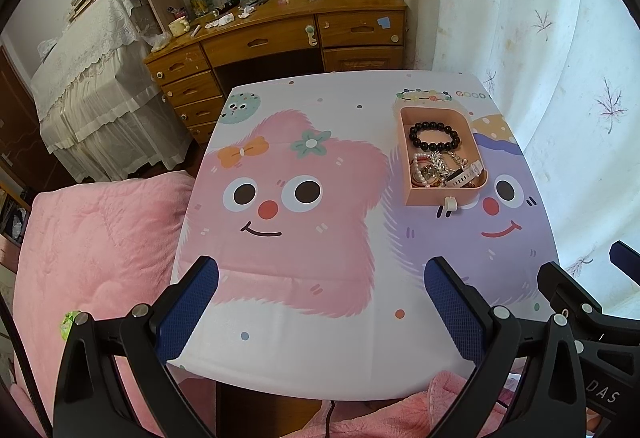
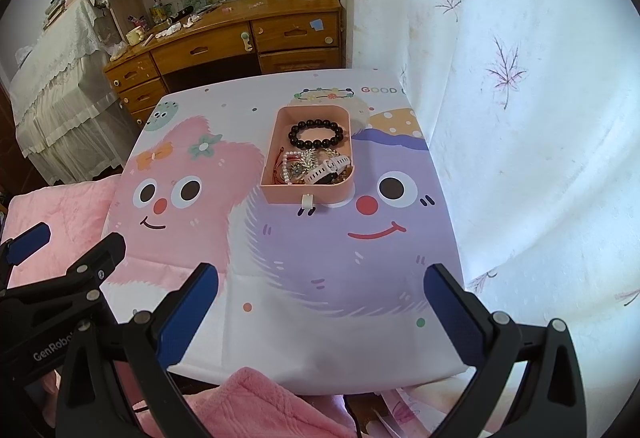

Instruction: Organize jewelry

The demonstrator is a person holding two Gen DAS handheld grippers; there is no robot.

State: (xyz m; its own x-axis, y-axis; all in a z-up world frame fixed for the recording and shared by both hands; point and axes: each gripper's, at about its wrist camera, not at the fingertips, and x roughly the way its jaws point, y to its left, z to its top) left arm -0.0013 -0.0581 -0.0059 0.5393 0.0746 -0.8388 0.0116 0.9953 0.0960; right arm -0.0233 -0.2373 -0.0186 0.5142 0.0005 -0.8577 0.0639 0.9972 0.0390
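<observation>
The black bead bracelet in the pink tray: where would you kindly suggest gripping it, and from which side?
Come from above and pinch the near arc of the black bead bracelet. It lies flat and alone at the far end of the pink tray, whose walls block a sideways approach.

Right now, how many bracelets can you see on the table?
3, maybe more hidden. The black bead bracelet lies in the far half of the pink tray; a pearl bracelet sits in the tangled near pile; a colourful beaded bracelet lies on the tablecloth behind it.

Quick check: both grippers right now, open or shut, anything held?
Left gripper: open, holding nothing, above the table's near edge.
Right gripper: open, holding nothing.
</observation>
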